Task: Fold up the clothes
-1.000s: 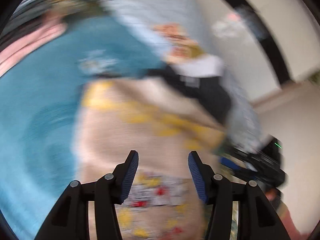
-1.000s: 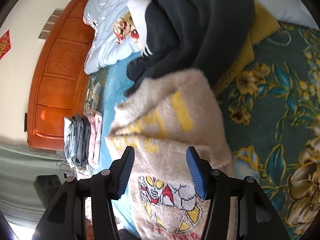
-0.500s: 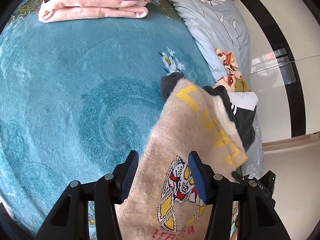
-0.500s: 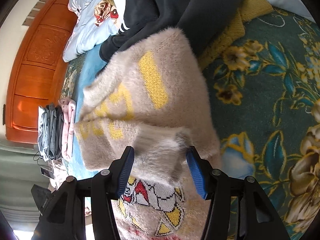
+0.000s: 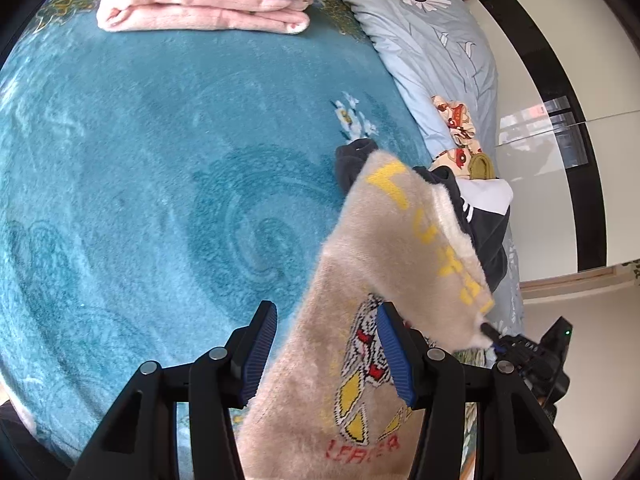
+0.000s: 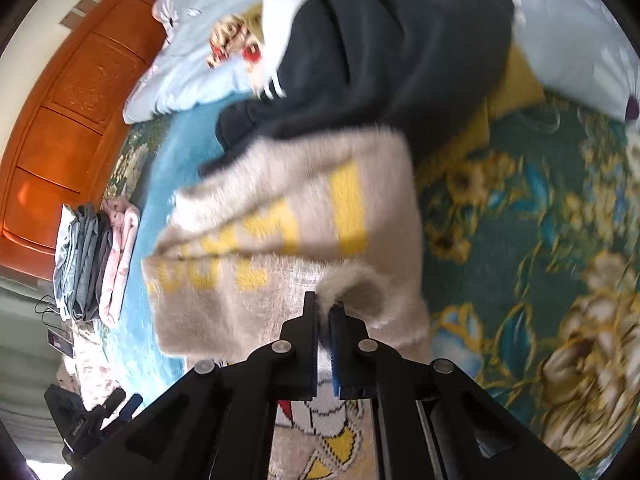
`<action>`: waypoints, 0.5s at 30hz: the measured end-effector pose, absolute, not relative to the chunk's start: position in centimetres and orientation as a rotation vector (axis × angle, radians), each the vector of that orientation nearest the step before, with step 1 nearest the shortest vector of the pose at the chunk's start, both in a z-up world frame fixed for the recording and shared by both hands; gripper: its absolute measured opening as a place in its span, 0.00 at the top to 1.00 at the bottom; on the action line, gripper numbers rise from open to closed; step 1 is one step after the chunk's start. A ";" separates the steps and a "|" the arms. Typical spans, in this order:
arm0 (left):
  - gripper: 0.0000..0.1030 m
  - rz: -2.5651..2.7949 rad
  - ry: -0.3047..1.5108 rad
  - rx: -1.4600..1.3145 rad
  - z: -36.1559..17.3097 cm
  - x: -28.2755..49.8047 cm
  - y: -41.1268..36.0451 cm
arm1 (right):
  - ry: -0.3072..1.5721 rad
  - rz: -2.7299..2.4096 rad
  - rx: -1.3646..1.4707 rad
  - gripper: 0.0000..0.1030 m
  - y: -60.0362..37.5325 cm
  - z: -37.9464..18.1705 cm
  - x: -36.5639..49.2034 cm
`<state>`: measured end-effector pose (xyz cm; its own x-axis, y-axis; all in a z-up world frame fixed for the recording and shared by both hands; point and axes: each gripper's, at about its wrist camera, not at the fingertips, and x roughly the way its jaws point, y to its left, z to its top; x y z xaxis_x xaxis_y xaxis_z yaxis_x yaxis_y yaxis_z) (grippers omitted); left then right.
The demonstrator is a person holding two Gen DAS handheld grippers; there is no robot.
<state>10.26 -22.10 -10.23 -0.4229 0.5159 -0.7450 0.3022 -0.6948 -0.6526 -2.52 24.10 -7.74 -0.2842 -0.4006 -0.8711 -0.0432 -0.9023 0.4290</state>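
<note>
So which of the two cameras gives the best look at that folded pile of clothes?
The left wrist view: the pile of clothes lies sharp and close at the top, pink piece lowest, on the blue blanket. The right wrist view shows it small, sideways and blurred at the left edge.

A bed under a teal blanket (image 5: 160,168) with a dark green flowered border (image 6: 540,216), a carved wooden headboard (image 6: 68,128), a pale blue quilt (image 5: 432,40), white wardrobe doors (image 5: 592,184) with black stripes
</note>
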 end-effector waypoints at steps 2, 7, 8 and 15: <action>0.46 2.245 -1.155 -1.621 -10.8 10.6 -22.4 | -0.516 -2.314 1.732 0.96 24.3 -7.9 -3.0; 0.46 2.215 -1.126 -1.686 -12.3 11.7 -22.9 | -0.487 -2.318 1.776 0.96 24.4 -9.5 -2.7; 0.46 2.208 -1.117 -1.699 -12.7 12.0 -22.9 | -0.492 -2.319 1.764 0.96 24.4 -9.6 -2.6; 0.45 2.130 -1.078 -1.781 -15.2 13.2 -22.3 | -0.545 -2.282 1.641 0.51 25.9 -7.8 0.2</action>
